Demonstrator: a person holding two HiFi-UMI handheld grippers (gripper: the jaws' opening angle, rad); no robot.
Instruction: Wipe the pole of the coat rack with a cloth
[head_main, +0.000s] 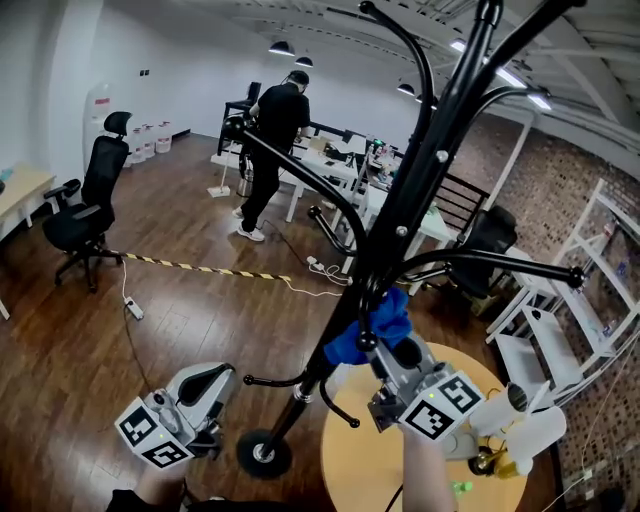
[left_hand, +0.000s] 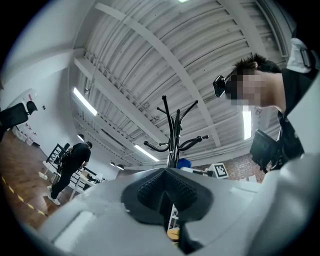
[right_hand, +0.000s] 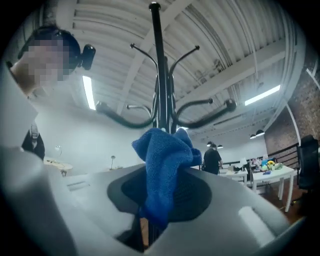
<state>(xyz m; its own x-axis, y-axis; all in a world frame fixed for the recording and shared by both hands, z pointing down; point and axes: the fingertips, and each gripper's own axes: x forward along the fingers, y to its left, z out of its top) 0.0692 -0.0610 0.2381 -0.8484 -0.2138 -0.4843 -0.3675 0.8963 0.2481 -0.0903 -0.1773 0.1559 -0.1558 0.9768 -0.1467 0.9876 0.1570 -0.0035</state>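
- The black metal pole of the coat rack stands upright on its round black base. In the head view its long axis slants from lower left to upper right.
- The crumpled blue terry cloth sits against the pole, just below the lower curved hooks.
- The right gripper is clamped on the cloth, its jaws pointing up along the pole.
- The left gripper has its jaws pressed together on nothing, low near the base.
- A round yellow table stands just beside the base.
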